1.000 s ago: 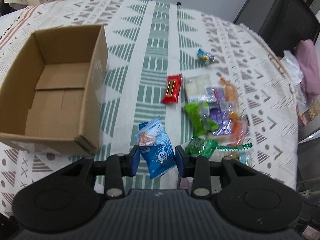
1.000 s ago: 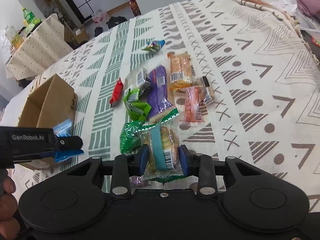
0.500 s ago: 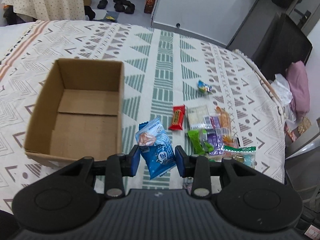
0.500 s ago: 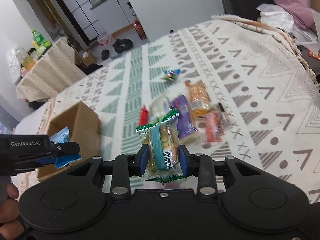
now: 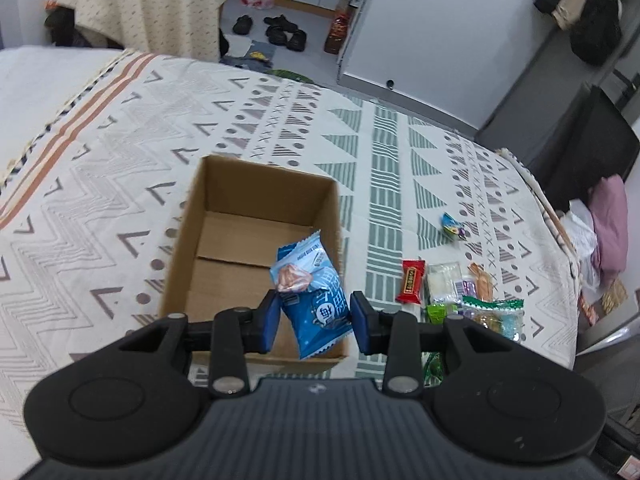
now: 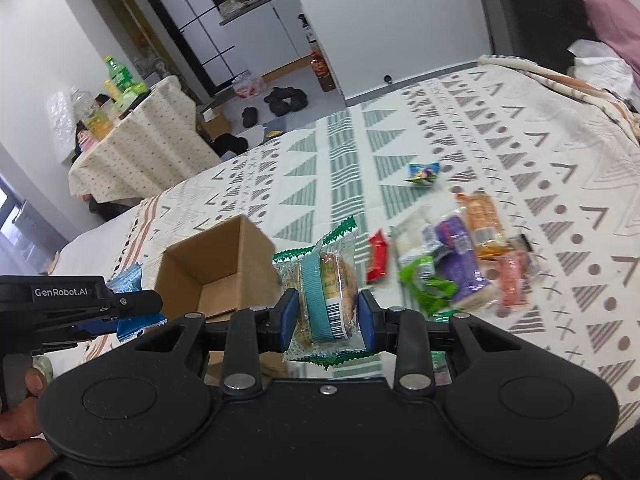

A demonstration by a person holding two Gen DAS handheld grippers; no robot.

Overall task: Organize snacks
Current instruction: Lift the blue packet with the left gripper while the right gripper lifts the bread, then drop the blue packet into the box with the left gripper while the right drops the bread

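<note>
My left gripper [image 5: 314,322] is shut on a blue snack packet [image 5: 310,292] and holds it in the air above the near right corner of an open brown cardboard box [image 5: 256,240] with nothing inside. In the right wrist view my right gripper [image 6: 327,314] is shut on a clear packet with green edges and a pastry inside [image 6: 326,288], lifted above the patterned cloth. The box [image 6: 218,268] lies to its left, and the left gripper [image 6: 120,308] with the blue packet is at the far left. A pile of snacks [image 6: 452,256] lies on the cloth to the right.
The patterned cloth [image 5: 100,168] covers the whole work surface. A red bar [image 5: 411,287] and a small blue candy packet [image 5: 452,226] lie apart from the pile. Beyond the far edge are floor, shoes [image 5: 280,30] and a draped table [image 6: 136,148] with bottles.
Both grippers have risen with their packets and drawn back, showing more of the room. The left one has shifted left, so the blue packet now hangs over the box corner.
</note>
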